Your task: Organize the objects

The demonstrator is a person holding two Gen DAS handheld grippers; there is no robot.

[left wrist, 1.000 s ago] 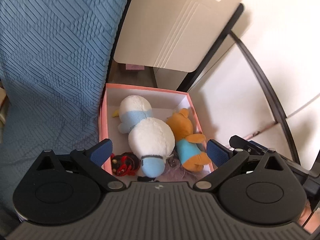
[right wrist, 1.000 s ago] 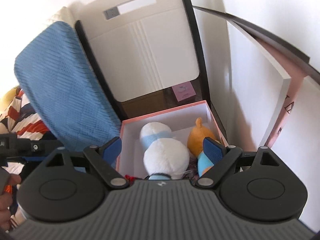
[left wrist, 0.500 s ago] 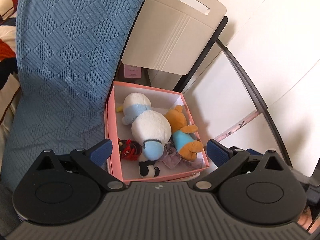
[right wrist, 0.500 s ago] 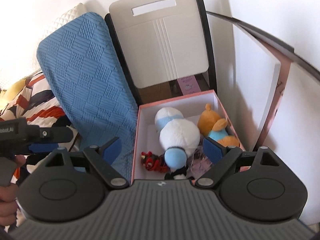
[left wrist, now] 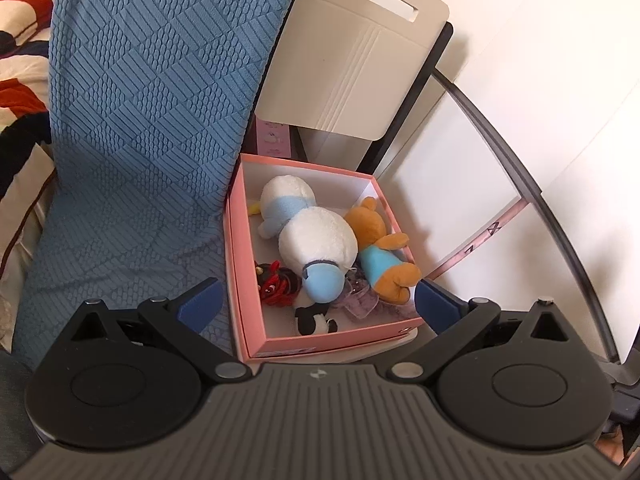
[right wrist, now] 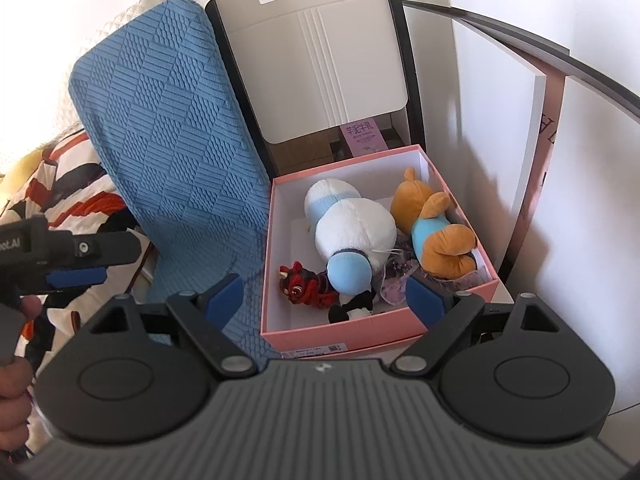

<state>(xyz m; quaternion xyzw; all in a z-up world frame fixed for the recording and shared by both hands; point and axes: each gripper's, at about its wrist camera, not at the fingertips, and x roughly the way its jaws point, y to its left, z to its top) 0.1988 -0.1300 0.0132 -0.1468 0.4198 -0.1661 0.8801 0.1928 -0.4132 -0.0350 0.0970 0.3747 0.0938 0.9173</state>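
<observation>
An open pink box (left wrist: 239, 264) (right wrist: 347, 329) stands on the floor and holds a white and light-blue plush (left wrist: 316, 240) (right wrist: 352, 236), an orange plush in a blue shirt (left wrist: 380, 248) (right wrist: 436, 232), a small red and black toy (left wrist: 276, 282) (right wrist: 308, 286), a black and white toy (left wrist: 314, 318) (right wrist: 352, 306) and a purple item (left wrist: 360, 298). My left gripper (left wrist: 316, 300) is open and empty above the box's near edge; it also shows in the right wrist view (right wrist: 76, 276). My right gripper (right wrist: 324, 294) is open and empty above the box.
A blue quilted cushion (left wrist: 144, 120) (right wrist: 168, 132) leans against the box's left side. A beige chair back (left wrist: 352, 64) (right wrist: 320, 68) stands behind the box. White walls with a dark curved rail (left wrist: 540, 184) are on the right. Striped bedding (right wrist: 80, 208) lies at left.
Both grippers have pulled back and up from the box, so the whole box and its near edge have come into view. Jaws stay open. The toys have not moved.
</observation>
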